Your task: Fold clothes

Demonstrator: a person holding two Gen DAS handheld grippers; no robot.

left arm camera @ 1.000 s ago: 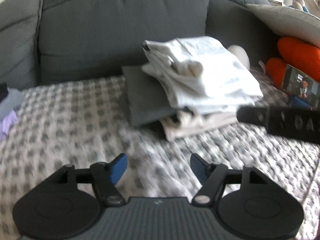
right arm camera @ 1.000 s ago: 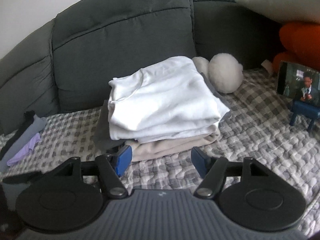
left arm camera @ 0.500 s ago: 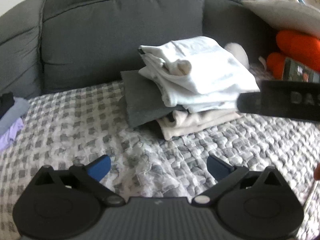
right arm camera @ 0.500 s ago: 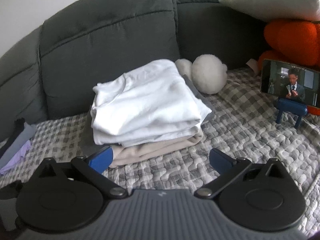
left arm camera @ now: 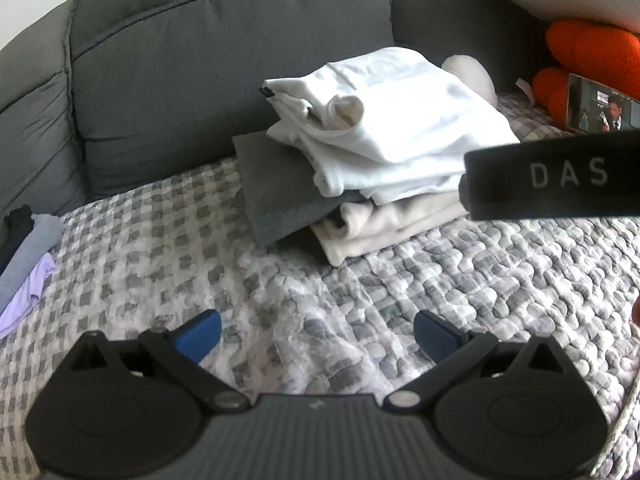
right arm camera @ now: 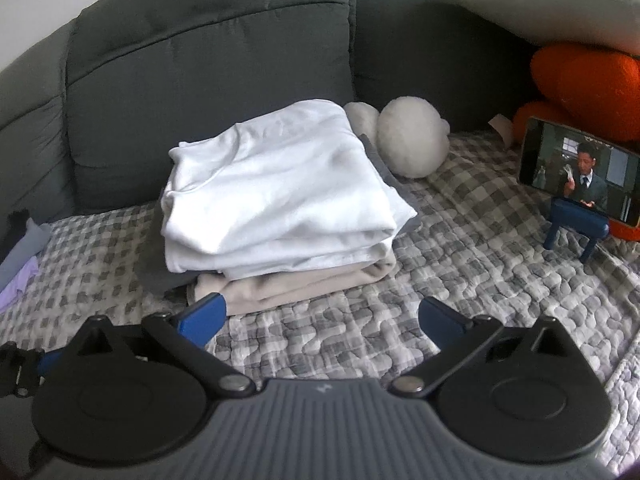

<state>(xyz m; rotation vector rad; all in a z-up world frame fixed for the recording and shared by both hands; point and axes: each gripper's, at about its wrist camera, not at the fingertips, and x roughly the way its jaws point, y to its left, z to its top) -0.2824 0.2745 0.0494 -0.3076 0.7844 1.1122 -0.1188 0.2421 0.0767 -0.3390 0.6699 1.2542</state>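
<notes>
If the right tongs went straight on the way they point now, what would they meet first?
Most likely the folded pile: the right tongs, jaws just opened wide with nothing between them, aim over the checked cover at the beige garment under the white one. Depth is unclear; they might touch the cover first.

Right gripper (right arm camera: 320, 320) spread wide with nothing between its jaws, low in frame; folded white garment (right arm camera: 280, 188) tops the stack at centre, phone (right arm camera: 580, 172) propped at right.
</notes>
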